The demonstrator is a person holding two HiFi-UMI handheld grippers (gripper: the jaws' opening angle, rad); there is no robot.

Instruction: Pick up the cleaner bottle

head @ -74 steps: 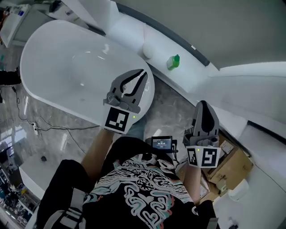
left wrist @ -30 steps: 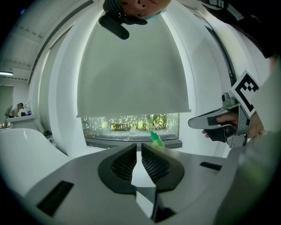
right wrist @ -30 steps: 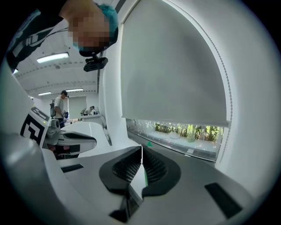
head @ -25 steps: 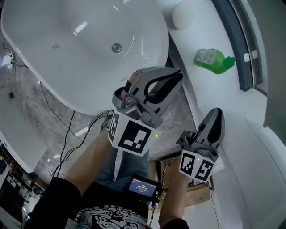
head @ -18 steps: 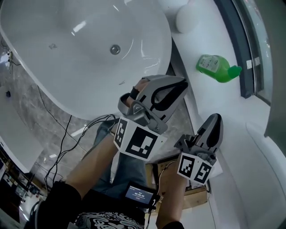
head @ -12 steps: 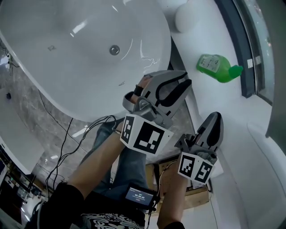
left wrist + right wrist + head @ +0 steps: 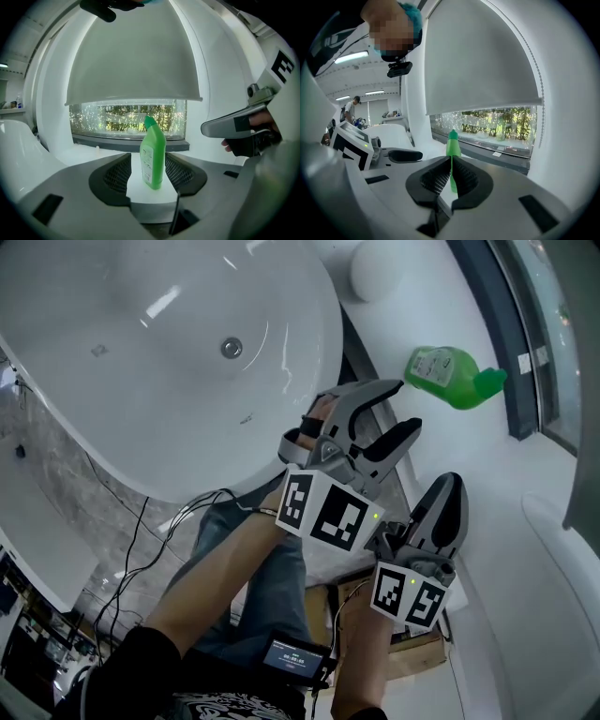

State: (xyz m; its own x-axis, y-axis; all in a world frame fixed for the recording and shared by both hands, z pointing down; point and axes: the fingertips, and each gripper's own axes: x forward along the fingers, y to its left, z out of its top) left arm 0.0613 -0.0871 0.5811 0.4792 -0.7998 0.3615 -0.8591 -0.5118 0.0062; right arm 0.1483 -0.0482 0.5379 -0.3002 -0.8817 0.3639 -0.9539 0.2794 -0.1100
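Green glossy plastic, the bent-necked cleaner bottle [image 7: 448,378] stands upright on a smooth white ledge [image 7: 410,307], at one o'clock from the left gripper [image 7: 405,407]. Its ribbed jaws have just been opening and hold nothing. The right gripper [image 7: 450,486] is pinched closed and empty. A rounded tub [image 7: 112,418] curves away at nine o'clock, and bare ledge surrounds the bottle.

White ledge [image 7: 469,451] below the window carries the green cleaner bottle [image 7: 448,377], upright near the window-side edge; a white round object [image 7: 373,268] sits farther along.
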